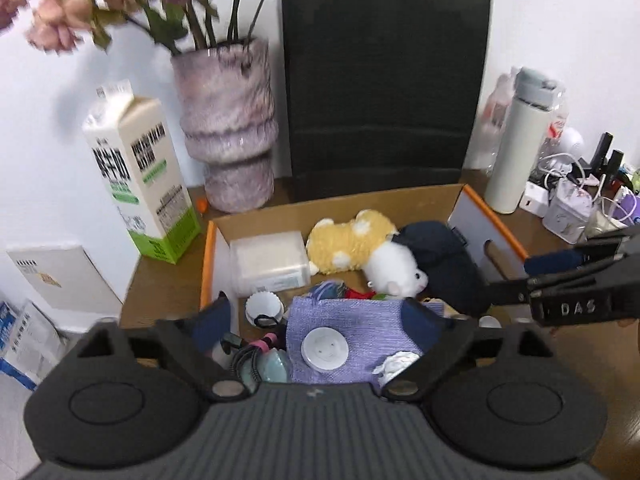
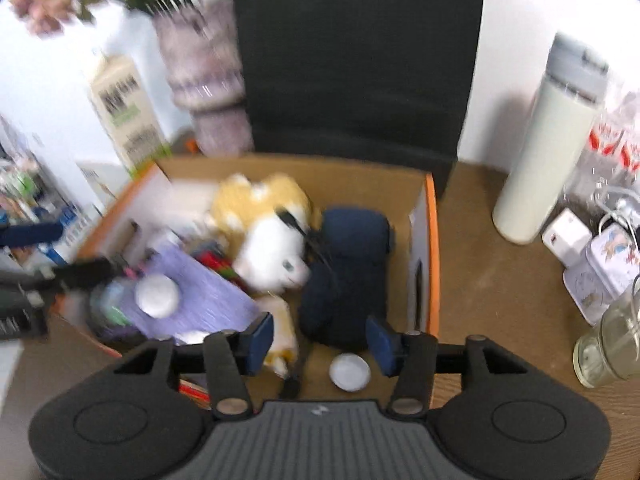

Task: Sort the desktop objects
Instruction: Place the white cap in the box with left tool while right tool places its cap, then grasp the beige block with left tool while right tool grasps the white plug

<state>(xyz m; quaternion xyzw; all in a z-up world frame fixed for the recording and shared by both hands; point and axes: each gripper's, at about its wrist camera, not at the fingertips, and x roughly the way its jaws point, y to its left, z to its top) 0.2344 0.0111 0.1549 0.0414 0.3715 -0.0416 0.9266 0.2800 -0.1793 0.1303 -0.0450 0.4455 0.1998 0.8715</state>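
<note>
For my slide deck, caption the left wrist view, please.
Open left gripper above a cardboard box holding a plush toy, purple cloth and white disc.

Box (image 1: 420, 196) mid-surface (image 1: 160, 288), plush toy (image 1: 360, 248) inside; carton (image 1: 140, 184), vase (image 1: 228, 128) behind-left; bottle (image 1: 516, 144) right.

Both handheld tools share a ribbed grey housing flanked by black rounded lobes with circular insets, black link arms on silver pivot pins, and navy pads (image 1: 212, 320); one finger seems embossed "DAS"
</note>
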